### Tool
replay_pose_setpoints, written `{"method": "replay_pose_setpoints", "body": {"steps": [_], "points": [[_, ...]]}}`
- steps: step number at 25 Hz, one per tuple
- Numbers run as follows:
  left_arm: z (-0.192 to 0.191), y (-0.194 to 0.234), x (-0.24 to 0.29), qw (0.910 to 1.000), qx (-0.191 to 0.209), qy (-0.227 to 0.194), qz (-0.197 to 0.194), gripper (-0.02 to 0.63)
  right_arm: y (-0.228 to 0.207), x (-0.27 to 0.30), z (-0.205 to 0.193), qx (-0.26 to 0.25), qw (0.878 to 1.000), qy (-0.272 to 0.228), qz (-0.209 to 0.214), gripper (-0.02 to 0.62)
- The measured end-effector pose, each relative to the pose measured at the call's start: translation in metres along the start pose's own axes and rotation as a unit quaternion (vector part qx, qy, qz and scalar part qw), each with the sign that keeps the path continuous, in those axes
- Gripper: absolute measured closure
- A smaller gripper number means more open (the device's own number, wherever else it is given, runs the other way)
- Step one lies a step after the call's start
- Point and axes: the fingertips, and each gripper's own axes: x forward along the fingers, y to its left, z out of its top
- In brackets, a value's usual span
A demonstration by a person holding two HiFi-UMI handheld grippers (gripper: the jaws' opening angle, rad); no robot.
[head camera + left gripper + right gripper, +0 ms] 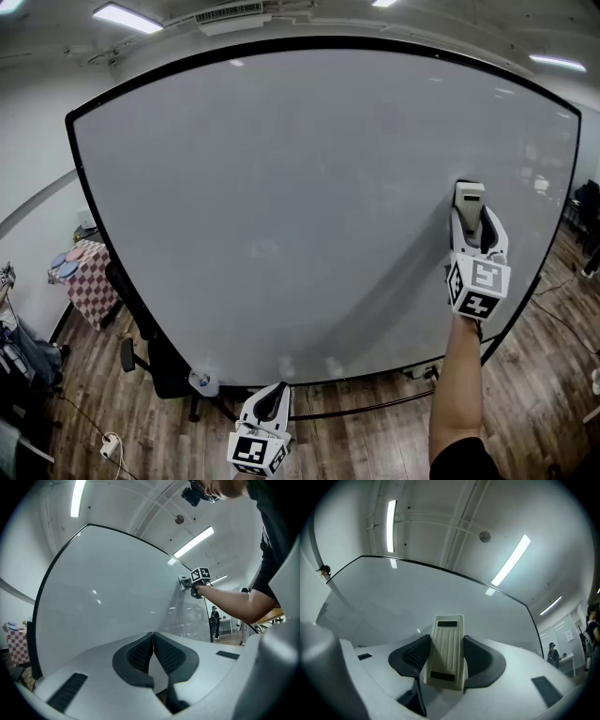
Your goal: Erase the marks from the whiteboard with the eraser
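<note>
The right gripper clamps the eraser between its jaws, against the right side of the whiteboard. The left gripper is closed, empty, below the board.

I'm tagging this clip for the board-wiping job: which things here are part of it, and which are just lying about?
Part of the job: whiteboard; eraser, held at the board; right gripper, shut on it.

Just lying about: left gripper, shut and empty; black office chair; checkered table with plates; white cable on the floor.
</note>
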Motion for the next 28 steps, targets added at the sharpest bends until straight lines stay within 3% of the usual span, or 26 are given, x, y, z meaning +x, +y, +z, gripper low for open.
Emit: {"method": "replay_pose_setpoints", "body": {"steps": [5, 13, 19, 22, 28], "points": [[0.001, -0.004, 0.006, 1.0000, 0.000, 0.003, -0.005, 0.584, 0.003, -0.010, 0.007, -0.022, 1.000, -0.016, 0.011, 0.347], [0.006, -0.013, 0.019, 0.9999, 0.002, -0.002, -0.014, 0.584, 0.104, -0.055, 0.029, -0.027, 0.988, -0.061, 0.142, 0.348], [0.022, -0.002, 0.027, 0.9997, 0.009, -0.021, -0.009, 0.584, 0.173, -0.059, 0.026, -0.043, 0.975, -0.070, 0.208, 0.347], [0.036, 0.002, 0.033, 0.9992, 0.019, -0.035, -0.007, 0.584, 0.192, -0.057, 0.021, -0.053, 0.973, -0.060, 0.218, 0.347], [0.080, 0.012, 0.053, 0.9960, 0.040, -0.080, -0.004, 0.584, 0.191, -0.047, 0.019, -0.076, 0.975, -0.058, 0.200, 0.347]]}}
